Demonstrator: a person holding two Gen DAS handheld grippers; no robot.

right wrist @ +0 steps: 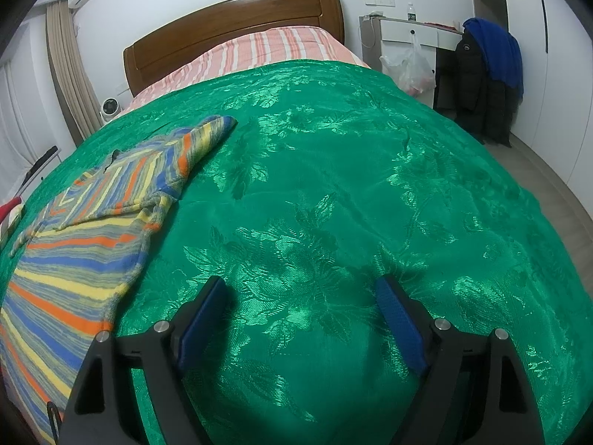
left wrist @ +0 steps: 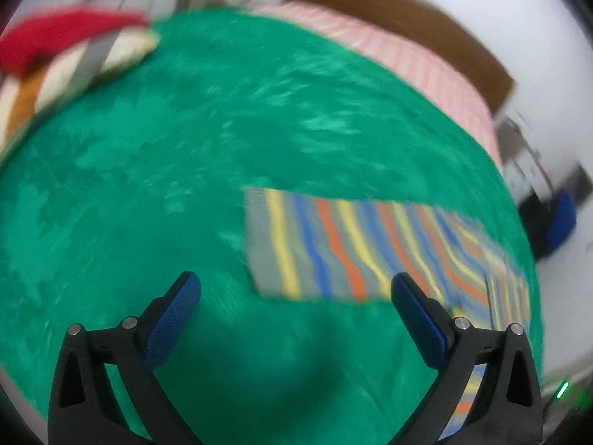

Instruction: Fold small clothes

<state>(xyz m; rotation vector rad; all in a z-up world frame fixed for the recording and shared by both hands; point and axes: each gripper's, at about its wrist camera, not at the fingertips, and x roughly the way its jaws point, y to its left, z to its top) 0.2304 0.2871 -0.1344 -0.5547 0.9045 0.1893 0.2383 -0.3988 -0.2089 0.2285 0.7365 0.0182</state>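
Striped top [right wrist: 74, 252] flat on green bedspread [right wrist: 333, 185]; folding barely begun

Left gripper [left wrist: 296, 289] nearer, sleeve just ahead-right; right gripper [right wrist: 300, 296] beside hem; both released, empty

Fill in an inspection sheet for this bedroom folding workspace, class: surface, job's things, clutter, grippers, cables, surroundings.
Surface: green patterned bedspread over a bed, striped pink sheet showing at the head.
Job's things: striped sweater lying spread on the bedspread, one sleeve folded across the body.
Clutter: red item at the bed's edge, blurred.
Grippers: left gripper open, empty; right gripper open, empty, beside the sweater.
Cables: nothing seen.
Surroundings: wooden headboard, curtain, white desk, plastic bag, dark jacket with blue garment.
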